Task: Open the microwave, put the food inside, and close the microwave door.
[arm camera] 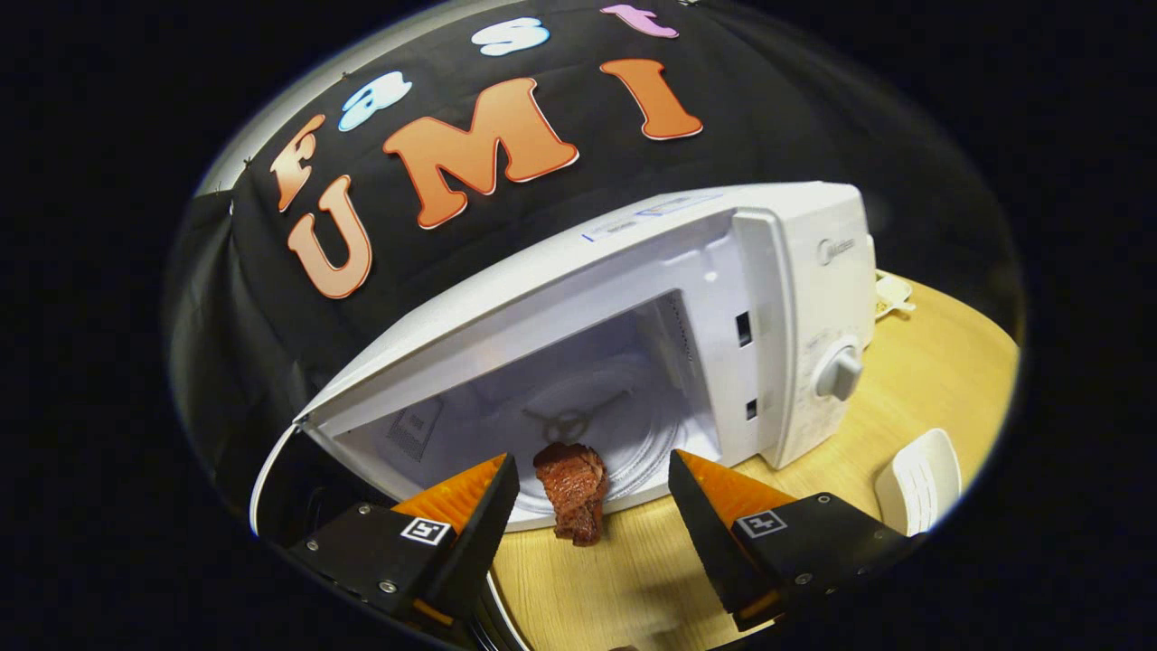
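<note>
A white microwave [795,271] stands on the wooden table with its door [271,479] swung open to the left. Inside, the glass turntable [624,398] shows in the white cavity. A brown piece of cooked meat [574,495] sits at the cavity's front lip and hangs over it toward the table. My gripper [592,459] is open, its fingers spread wide on either side of the meat. Neither finger touches the meat.
The microwave's control knob [841,371] is on its right panel. A white ribbed object [922,479] lies on the wooden table [931,380] right of the fingers, and a small white item [893,295] sits behind the microwave. The booth's black cloth hangs behind.
</note>
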The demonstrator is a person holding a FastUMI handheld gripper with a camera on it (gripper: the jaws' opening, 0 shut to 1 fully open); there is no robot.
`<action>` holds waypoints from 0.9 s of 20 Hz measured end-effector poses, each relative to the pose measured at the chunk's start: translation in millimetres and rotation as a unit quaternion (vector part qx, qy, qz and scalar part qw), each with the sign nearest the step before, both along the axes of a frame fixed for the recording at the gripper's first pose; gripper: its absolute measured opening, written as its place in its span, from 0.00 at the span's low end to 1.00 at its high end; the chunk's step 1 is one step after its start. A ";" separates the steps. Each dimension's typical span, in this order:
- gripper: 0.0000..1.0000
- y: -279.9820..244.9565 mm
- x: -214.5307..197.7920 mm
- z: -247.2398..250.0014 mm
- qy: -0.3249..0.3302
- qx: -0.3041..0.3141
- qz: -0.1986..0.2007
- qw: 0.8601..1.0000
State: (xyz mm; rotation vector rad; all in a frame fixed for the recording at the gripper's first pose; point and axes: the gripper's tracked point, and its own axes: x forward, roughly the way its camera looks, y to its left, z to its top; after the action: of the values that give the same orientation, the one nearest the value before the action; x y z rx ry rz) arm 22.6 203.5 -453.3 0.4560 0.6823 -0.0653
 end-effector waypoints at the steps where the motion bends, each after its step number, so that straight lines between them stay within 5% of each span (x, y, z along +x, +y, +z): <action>1: 0.99 -3.3 -10.3 9.4 -0.005 -0.008 0.003 1.000; 8: 0.99 -15.4 -94.5 61.2 -0.008 -0.039 0.024 0.999; 14: 0.96 6.0 -163.1 84.3 -0.007 -0.036 0.109 0.993; 18: 0.85 24.7 -218.4 104.1 -0.017 -0.026 0.165 0.986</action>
State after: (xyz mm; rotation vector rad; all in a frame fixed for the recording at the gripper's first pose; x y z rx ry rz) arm -195.8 228.2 -349.2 0.2892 0.7126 0.2370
